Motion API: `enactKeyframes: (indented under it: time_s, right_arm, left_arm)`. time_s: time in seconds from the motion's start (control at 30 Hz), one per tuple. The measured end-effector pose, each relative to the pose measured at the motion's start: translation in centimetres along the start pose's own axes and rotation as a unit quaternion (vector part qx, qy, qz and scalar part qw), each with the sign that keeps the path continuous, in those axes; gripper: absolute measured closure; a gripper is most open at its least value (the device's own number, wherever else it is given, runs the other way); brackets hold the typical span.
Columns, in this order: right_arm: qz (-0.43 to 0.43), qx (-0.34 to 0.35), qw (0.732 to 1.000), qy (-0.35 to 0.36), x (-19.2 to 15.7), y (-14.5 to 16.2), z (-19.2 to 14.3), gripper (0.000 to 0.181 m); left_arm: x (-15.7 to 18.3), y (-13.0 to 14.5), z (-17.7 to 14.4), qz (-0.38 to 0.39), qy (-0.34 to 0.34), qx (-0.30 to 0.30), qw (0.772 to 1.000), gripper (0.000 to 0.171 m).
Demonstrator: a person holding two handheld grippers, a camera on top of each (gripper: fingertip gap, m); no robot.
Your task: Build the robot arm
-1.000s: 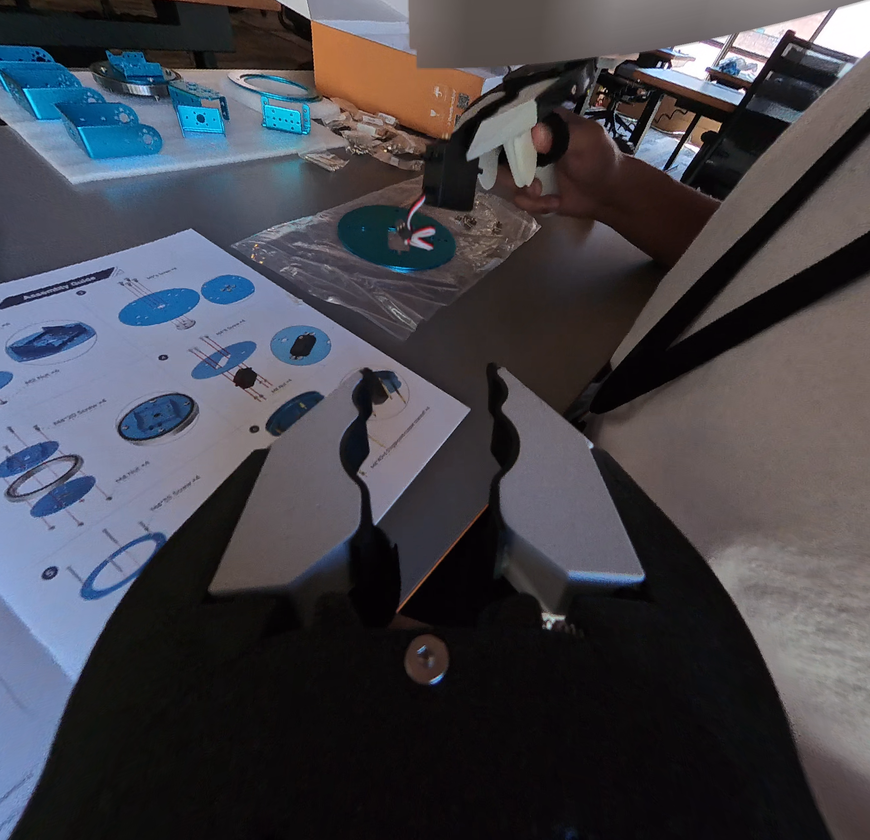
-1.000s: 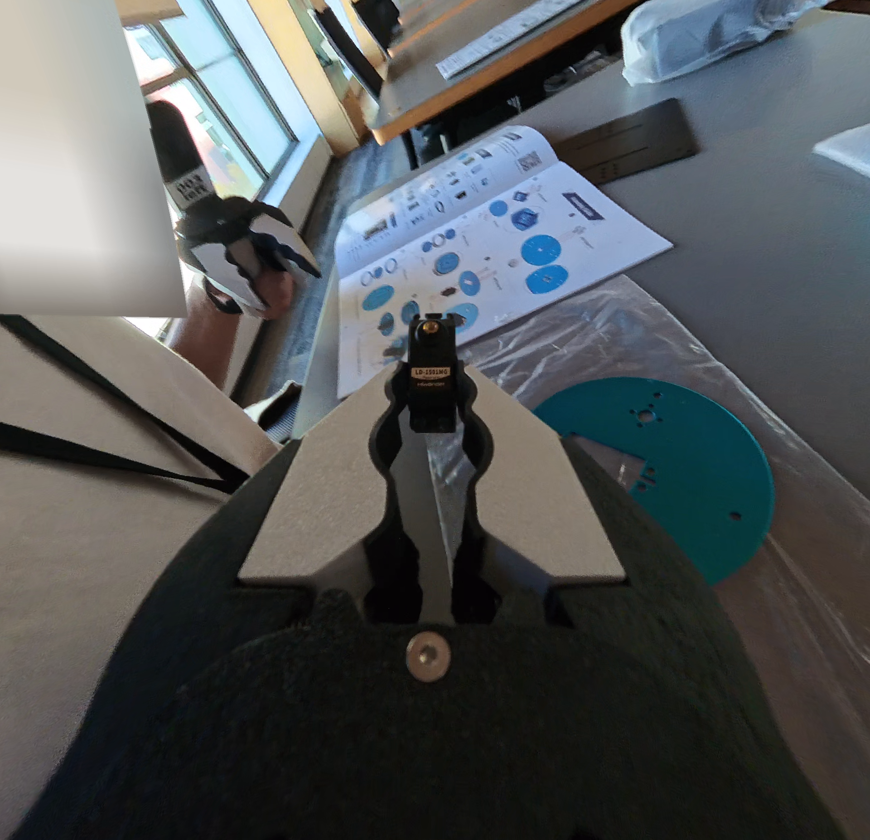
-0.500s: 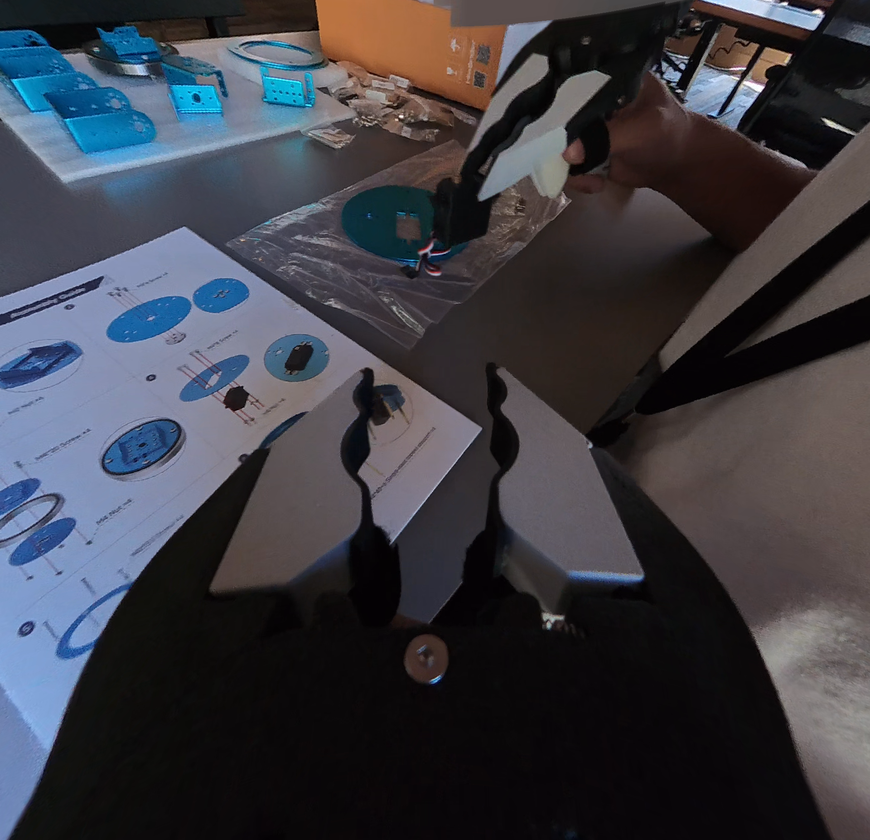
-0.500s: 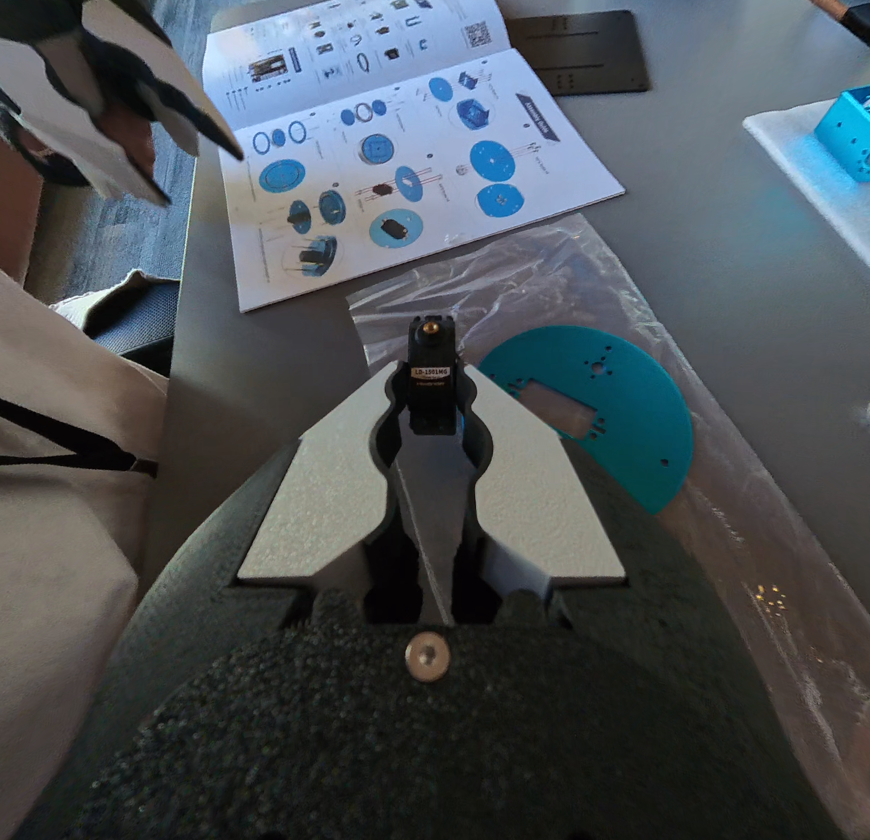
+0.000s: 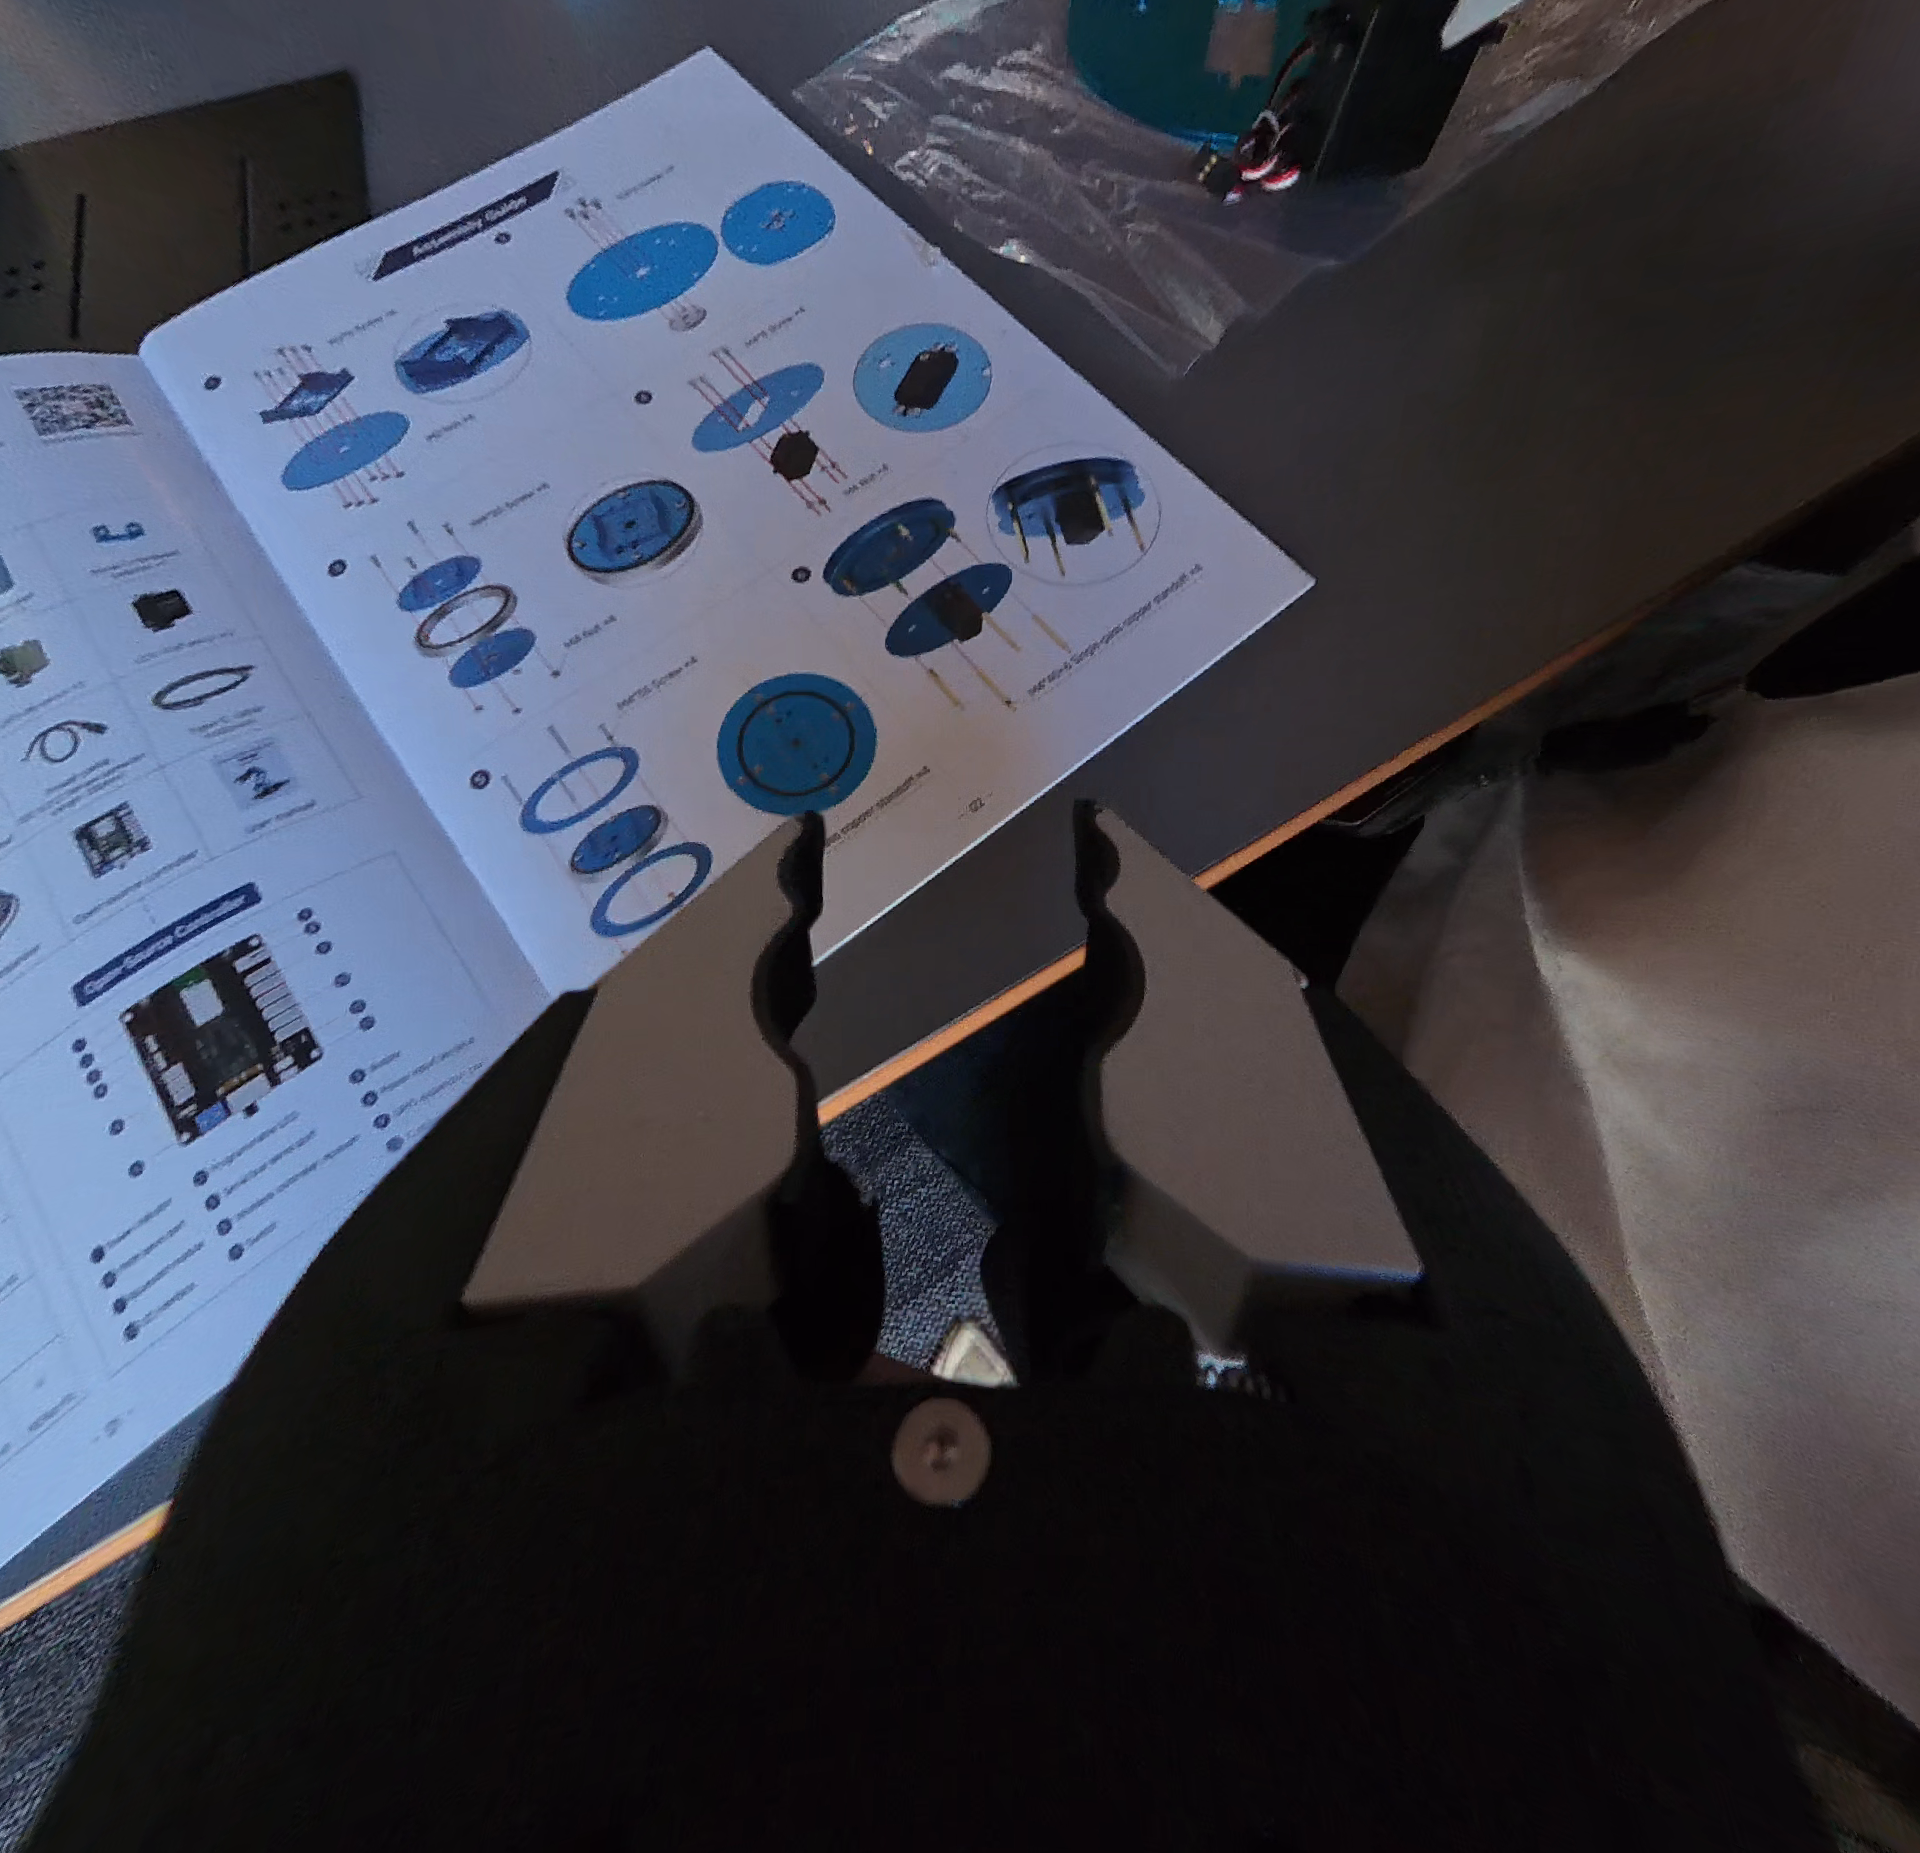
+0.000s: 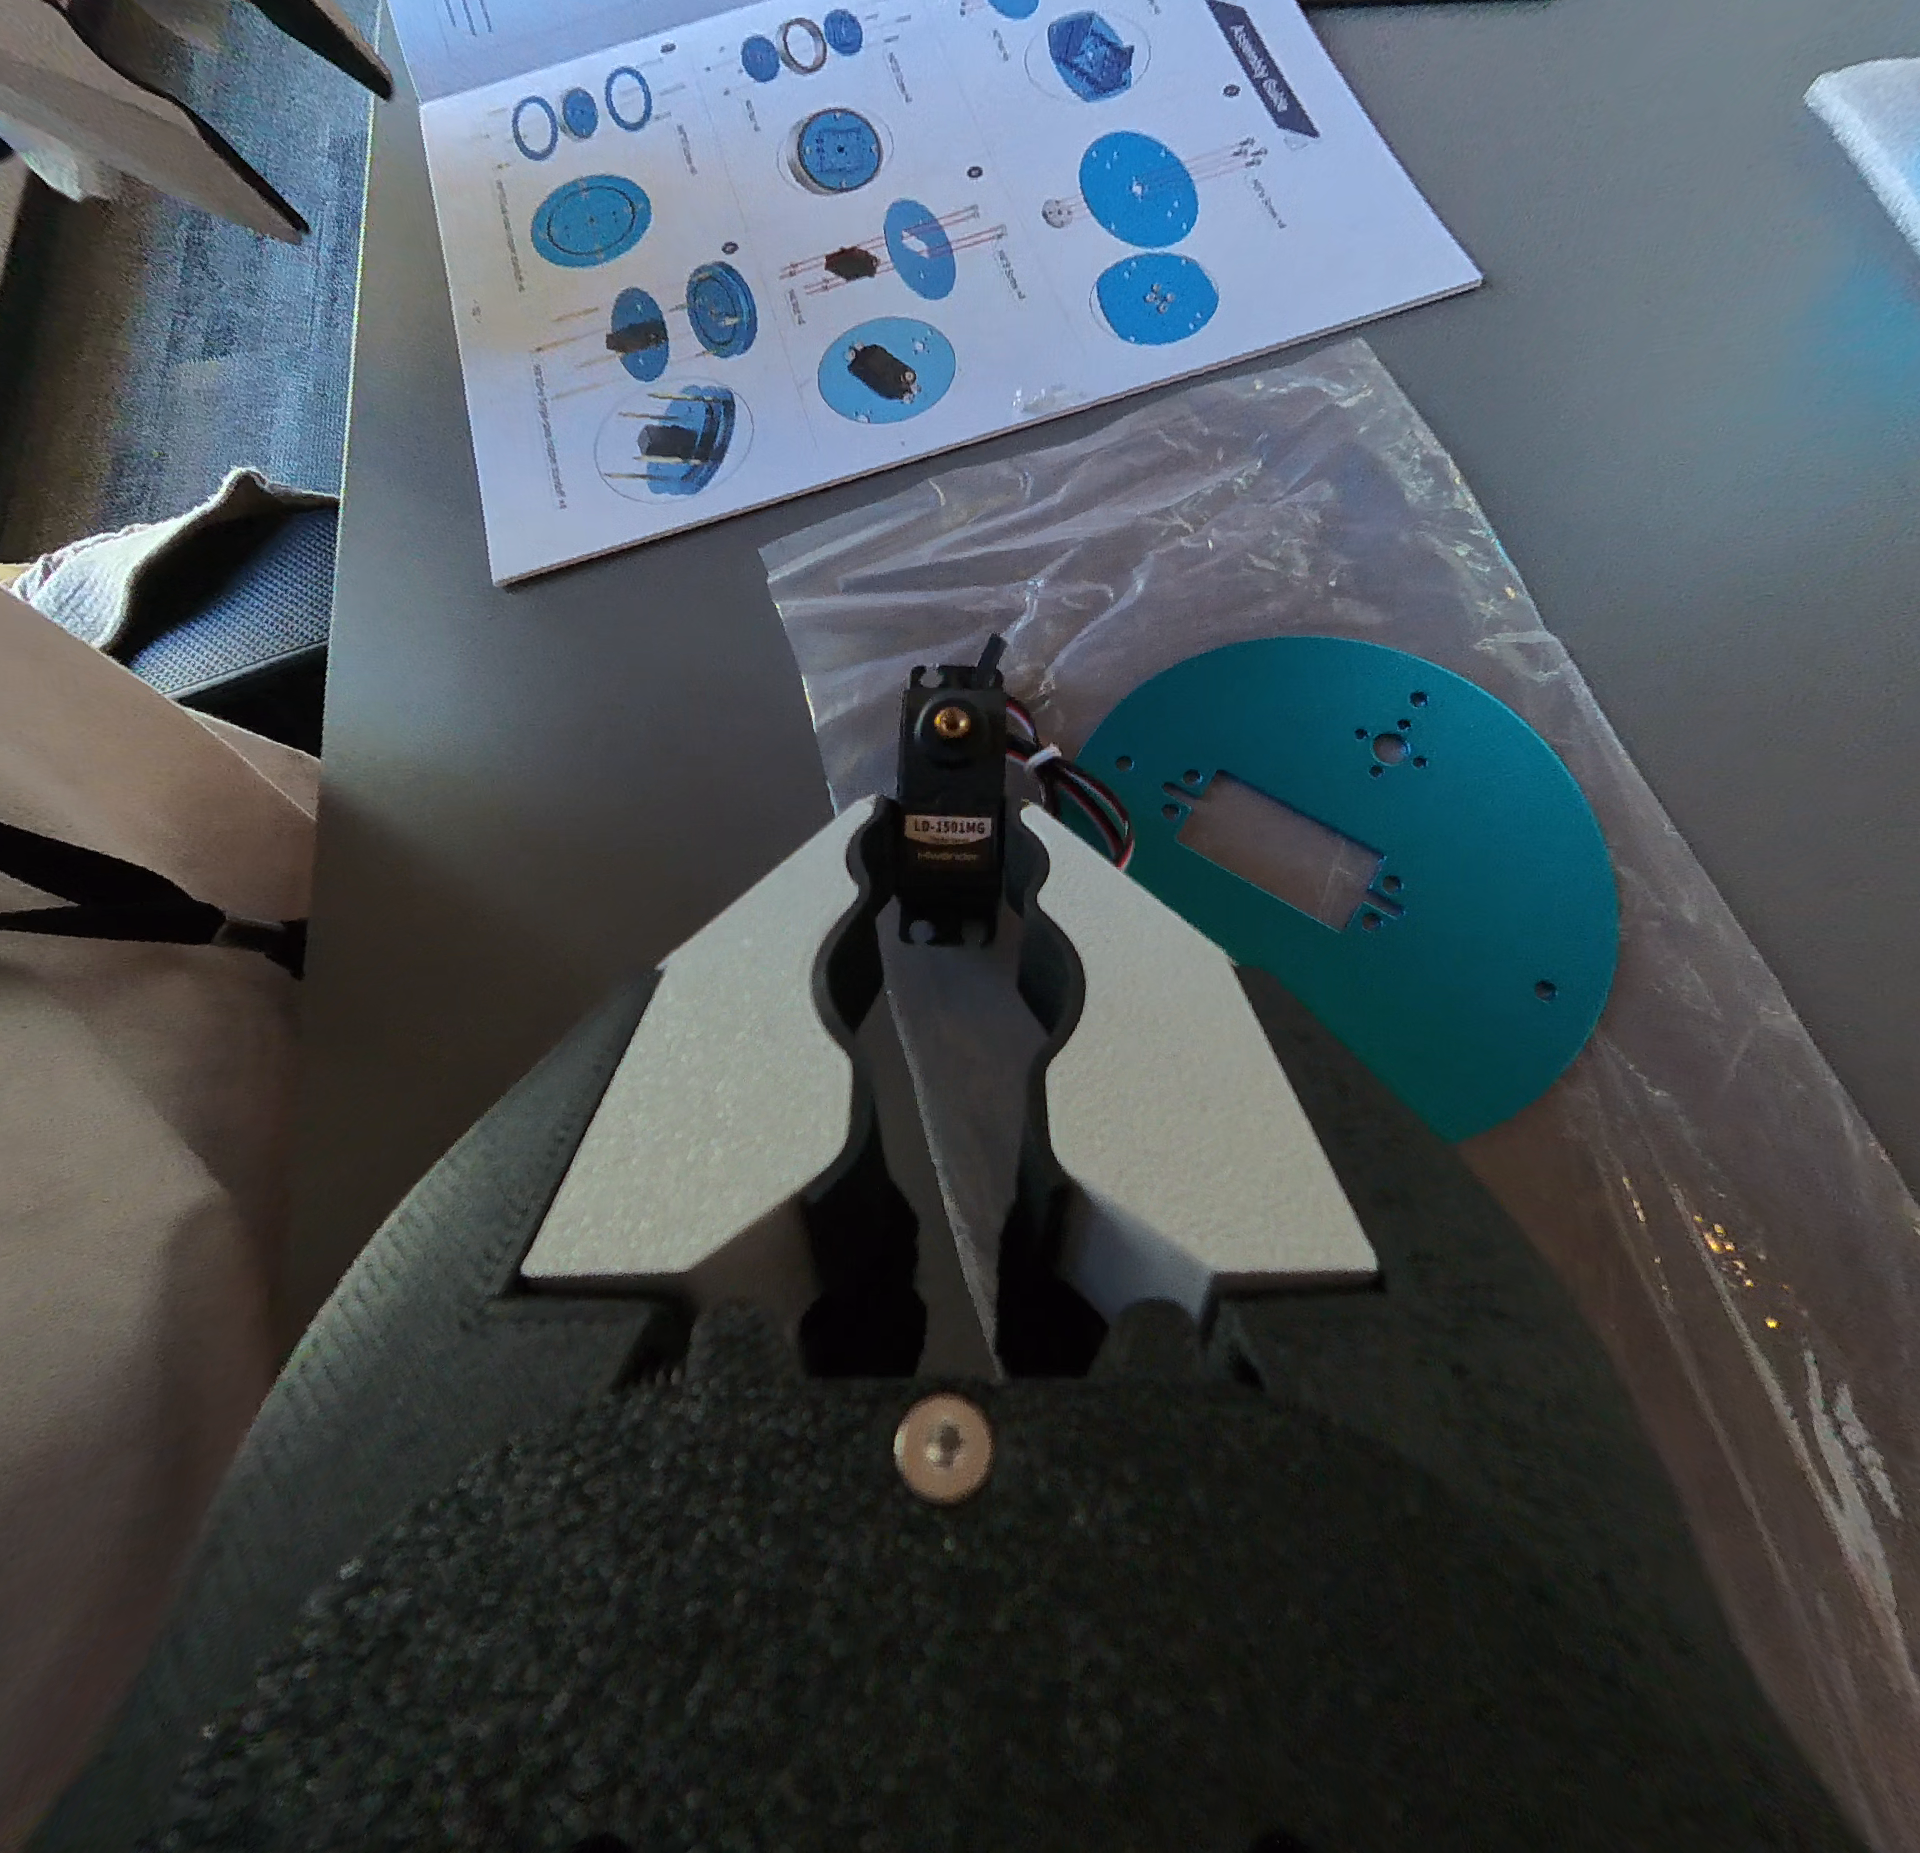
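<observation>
My right gripper point(image 6: 948, 827) is shut on a small black servo motor point(image 6: 948, 764) with red, white and black wires. It holds the servo just above the near edge of a teal round plate point(image 6: 1455, 930) with a rectangular cut-out, which lies on a clear plastic bag point(image 6: 1247, 515). The servo point(image 5: 1371, 99) and the plate point(image 5: 1153, 47) also show at the top right of the left wrist view. My left gripper point(image 5: 943, 827) is open and empty, above the table's front edge and the corner of an open assembly booklet point(image 5: 623, 515).
The booklet point(image 6: 935, 193) lies open left of the bag on the grey table point(image 6: 582, 764). A dark perforated plate point(image 5: 177, 203) lies behind the booklet. A person's beige clothing point(image 5: 1683, 1076) with a black strap is at the table's edge. A white foam sheet point(image 6: 1870, 141) is at far right. One gripper's finger ends stand about 25 cm off the other's.
The right gripper has lowered the servo down toward the teal plate. The left gripper has swung left and tilted down over the booklet and the table edge, still open.
</observation>
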State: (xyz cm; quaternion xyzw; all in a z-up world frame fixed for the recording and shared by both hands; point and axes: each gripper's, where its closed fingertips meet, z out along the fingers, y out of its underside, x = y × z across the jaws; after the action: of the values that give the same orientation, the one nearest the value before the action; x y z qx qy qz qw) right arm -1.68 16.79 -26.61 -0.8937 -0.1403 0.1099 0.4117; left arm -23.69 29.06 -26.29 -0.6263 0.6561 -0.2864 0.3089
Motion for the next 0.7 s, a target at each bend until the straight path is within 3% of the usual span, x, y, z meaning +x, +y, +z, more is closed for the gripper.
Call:
enactKeyframes:
  time_s: [0.17,0.7]
  right_arm:
    - [0.014,0.001,1.0,-0.011,0.0,0.1,0.2,0.162]
    - [0.017,0.002,1.0,-0.015,0.0,0.2,0.3,0.16]
  left_arm:
    - [-0.3,0.7,-0.4,0.006,-0.003,-0.011,1.0,0.123]
    - [1.0,-0.7,1.1,0.015,0.033,0.009,0.999,0.123]
